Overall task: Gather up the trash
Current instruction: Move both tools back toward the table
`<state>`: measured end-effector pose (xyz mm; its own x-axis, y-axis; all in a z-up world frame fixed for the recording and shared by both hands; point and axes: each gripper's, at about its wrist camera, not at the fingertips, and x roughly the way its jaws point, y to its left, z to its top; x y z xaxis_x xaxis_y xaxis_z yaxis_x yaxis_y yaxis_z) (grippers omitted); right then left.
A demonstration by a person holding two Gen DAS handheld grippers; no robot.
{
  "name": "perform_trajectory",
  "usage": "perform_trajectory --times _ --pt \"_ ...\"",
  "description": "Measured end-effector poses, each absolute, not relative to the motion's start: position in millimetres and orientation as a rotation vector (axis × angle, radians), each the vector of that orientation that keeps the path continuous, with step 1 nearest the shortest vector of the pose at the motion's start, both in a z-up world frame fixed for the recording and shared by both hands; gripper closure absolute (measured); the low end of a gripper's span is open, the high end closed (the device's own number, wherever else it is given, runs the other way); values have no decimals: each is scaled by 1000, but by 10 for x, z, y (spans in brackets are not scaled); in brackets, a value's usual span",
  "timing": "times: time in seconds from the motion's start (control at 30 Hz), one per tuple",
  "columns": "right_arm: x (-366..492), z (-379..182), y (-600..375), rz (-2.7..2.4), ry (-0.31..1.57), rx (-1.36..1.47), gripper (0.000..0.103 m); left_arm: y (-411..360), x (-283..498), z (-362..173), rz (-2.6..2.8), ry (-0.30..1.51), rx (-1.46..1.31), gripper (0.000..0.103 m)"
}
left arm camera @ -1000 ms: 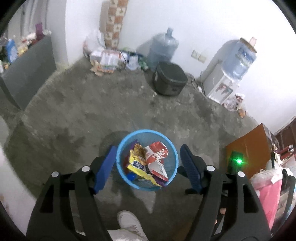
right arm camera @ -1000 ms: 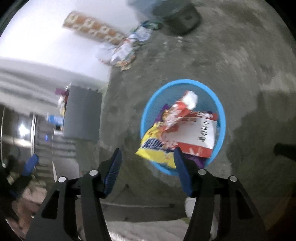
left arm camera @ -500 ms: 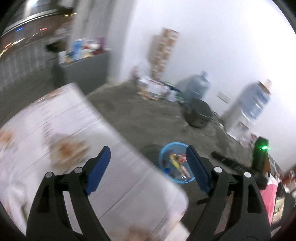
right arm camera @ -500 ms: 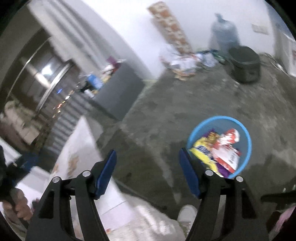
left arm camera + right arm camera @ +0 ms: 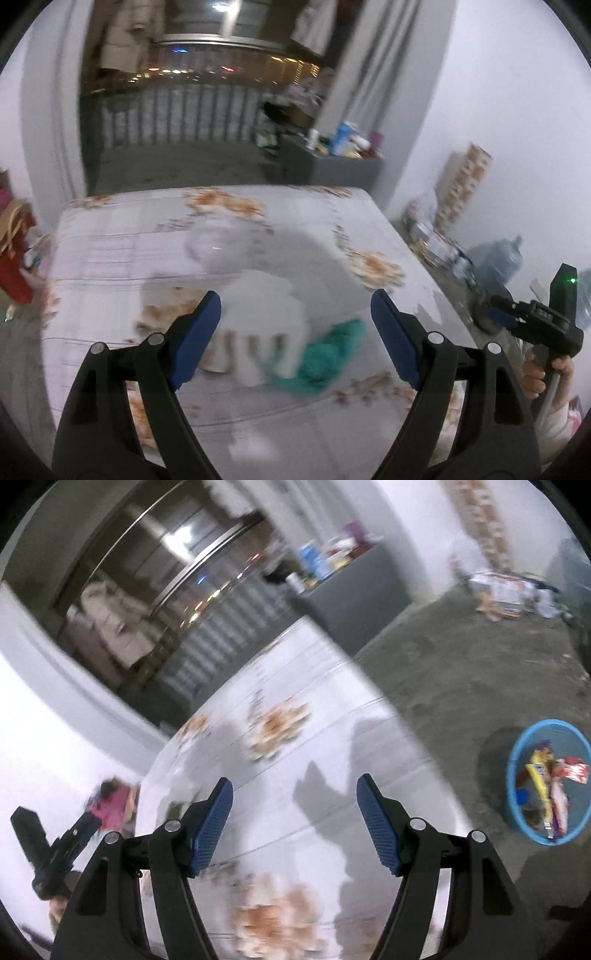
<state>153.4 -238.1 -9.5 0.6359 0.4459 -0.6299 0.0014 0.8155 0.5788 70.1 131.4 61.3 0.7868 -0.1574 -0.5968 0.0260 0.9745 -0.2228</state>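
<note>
Both grippers have swung away from the blue basket (image 5: 549, 782), which a second ago sat right under their fingertips, and now point over the flower-patterned bed (image 5: 110, 258); their jaws have just been opening a little wider, with nothing between them. The left gripper (image 5: 295, 332) hangs with its blue pads spread and empty above a white item with blurred brown lettering (image 5: 255, 343), and a crumpled teal piece (image 5: 328, 354) lies just beside that item on the sheet; motion blur keeps me from saying whether these are wrappers, cloth or paper. The right gripper (image 5: 295, 823) is likewise parted and holds nothing, over a bare stretch of the bedcover crossed by tool shadows. In the left wrist view the right gripper appears at the far right edge, held by a hand (image 5: 546, 373). Beyond the bed, the basket stands on the grey concrete floor (image 5: 461, 672), already holding yellow and red snack packets (image 5: 546, 786). Farther off, a grey cabinet (image 5: 332, 168) carries bottles, and more litter is heaped by the wall (image 5: 509, 590). The step in hand looks like reaching for the next piece. To do it well, slow the sweep, centre the teal piece between the left pads, come down close to the sheet, and close on the piece alone without pinching bedcover fabric.
</note>
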Motion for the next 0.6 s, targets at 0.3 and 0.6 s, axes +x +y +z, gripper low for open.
perform_trajectory --times 0.3,0.6 --pt "1724 -173 -1392 405 981 533 35 2019 865 313 -65 657 -291 25" --pt "1789 -396 -772 423 1127 518 35 2550 1697 -31 -154 762 -554 45"
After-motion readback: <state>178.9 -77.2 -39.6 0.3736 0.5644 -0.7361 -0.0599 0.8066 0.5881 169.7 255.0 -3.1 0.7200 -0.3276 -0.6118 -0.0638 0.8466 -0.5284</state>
